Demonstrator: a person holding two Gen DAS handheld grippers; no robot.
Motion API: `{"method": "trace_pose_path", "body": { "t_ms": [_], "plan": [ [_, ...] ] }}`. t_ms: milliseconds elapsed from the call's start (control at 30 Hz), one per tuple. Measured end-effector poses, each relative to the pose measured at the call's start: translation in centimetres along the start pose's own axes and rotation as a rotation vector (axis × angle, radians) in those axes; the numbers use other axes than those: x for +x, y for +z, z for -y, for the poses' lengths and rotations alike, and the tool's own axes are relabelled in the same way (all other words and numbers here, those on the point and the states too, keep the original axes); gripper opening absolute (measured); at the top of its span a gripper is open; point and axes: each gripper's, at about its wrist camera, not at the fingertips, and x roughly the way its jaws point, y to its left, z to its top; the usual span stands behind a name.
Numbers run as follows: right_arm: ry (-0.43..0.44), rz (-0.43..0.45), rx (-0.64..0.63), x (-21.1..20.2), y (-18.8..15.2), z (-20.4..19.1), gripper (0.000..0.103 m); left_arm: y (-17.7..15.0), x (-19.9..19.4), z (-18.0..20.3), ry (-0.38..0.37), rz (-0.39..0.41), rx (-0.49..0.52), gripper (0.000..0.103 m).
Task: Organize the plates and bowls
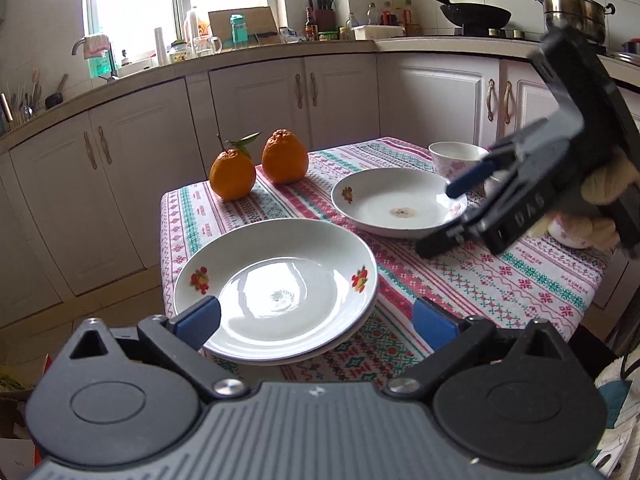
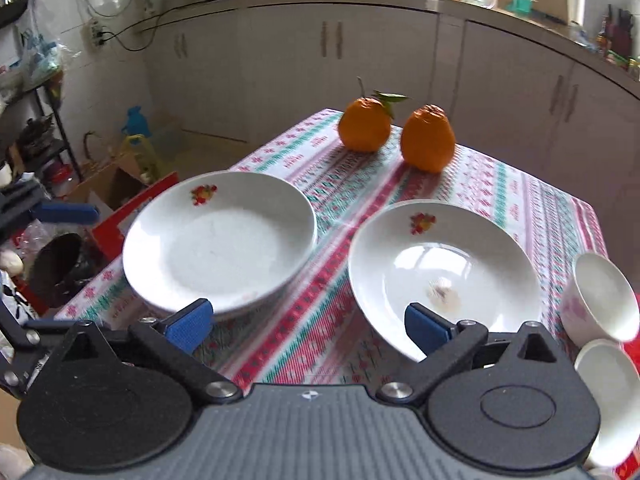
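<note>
Two white flower-print plates sit stacked (image 1: 276,288) at the table's near left corner. The stack lies between the wide-apart blue pads of my left gripper (image 1: 316,320), and the pads do not press on it. A single white plate (image 1: 400,204) with a brown stain lies further right. My right gripper (image 1: 448,214) hangs open over that plate's right rim. In the right wrist view, the right gripper (image 2: 308,326) is open between the stack (image 2: 220,240) and the stained plate (image 2: 440,276), holding nothing. Two white bowls (image 2: 600,296) (image 2: 612,396) stand at the right.
Two oranges (image 1: 256,164) stand at the far edge of the patterned tablecloth (image 1: 520,280). White kitchen cabinets (image 1: 260,92) run behind the table. Boxes and clutter (image 2: 120,184) crowd the floor past the table's left edge.
</note>
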Motion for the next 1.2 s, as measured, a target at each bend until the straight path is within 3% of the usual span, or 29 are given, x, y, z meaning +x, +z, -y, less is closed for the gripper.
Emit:
{"method": "trace_pose_path", "body": {
  "t_ms": [267,700,1200],
  "plan": [
    [-0.112,0.006,0.021,-0.7,-3.7,0.9,0.103,1.4,-0.7,1.2,0.006,0.022,-0.04,0.102],
    [-0.159,-0.021,0.081,1.2,-6.6,3.3,0.103,2.8,0.0,4.5,0.045,0.005,0.002,0.102],
    [-0.178,-0.007,0.153,3.0,-6.0,5.2,0.103,7.1,6.0,5.2,-0.063,-0.06,0.058,0.102]
  ]
}}
